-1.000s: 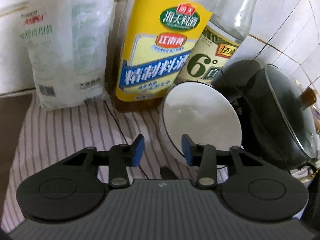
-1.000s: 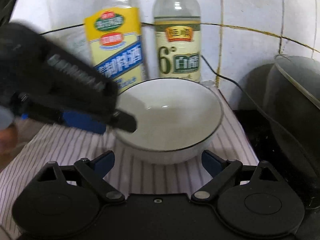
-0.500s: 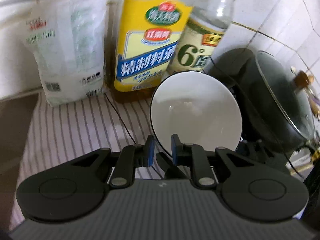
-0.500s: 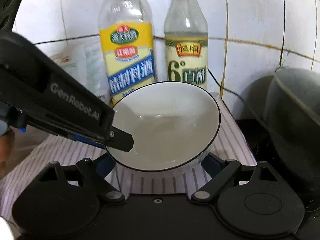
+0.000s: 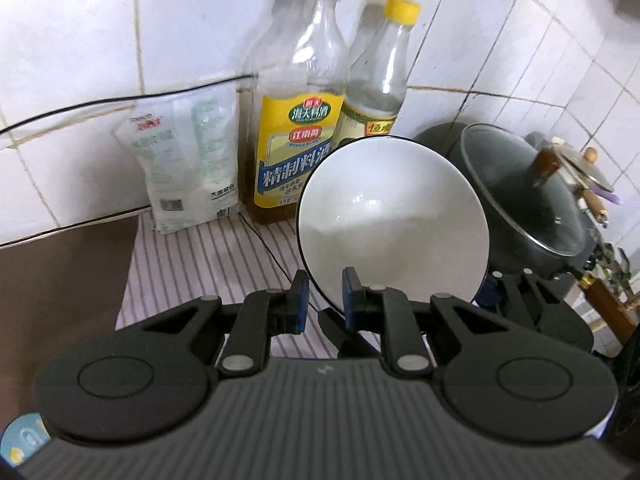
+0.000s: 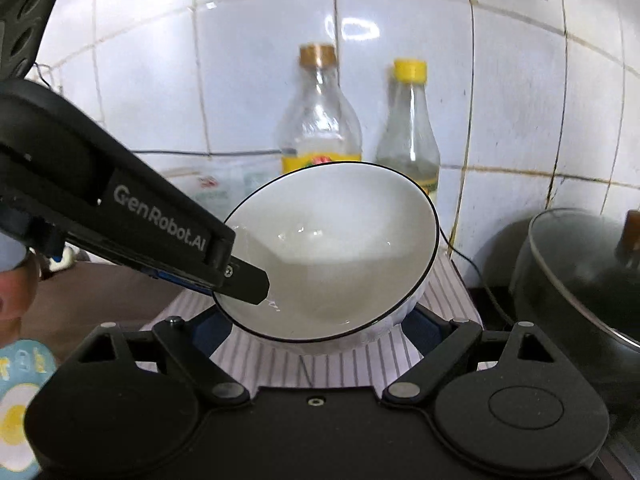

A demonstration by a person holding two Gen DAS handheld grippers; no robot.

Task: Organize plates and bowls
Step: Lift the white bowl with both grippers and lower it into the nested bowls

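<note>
A white bowl [image 5: 392,224] with a thin dark rim hangs tilted above the striped cloth [image 5: 192,264]. My left gripper [image 5: 324,300] is shut on its near rim, one pad inside and one outside. In the right wrist view the same bowl [image 6: 340,248] fills the middle, and the left gripper [image 6: 240,280] reaches in from the left and pinches the rim. My right gripper [image 6: 316,324] stands wide, its blue pads flanking the bowl's lower body; no firm press shows. The right gripper [image 5: 508,284] also peeks out from behind the bowl.
Two tall bottles [image 5: 300,128] [image 5: 376,92] and a white bag [image 5: 188,168] stand against the tiled wall. A dark pot with a glass lid [image 5: 528,200] sits close on the right. A thin black cable [image 5: 264,244] crosses the cloth.
The left jaws closed on the bowl's rim. The bowl came up off the cloth and tilted, and both grippers rose with it, so more of the wall shows.
</note>
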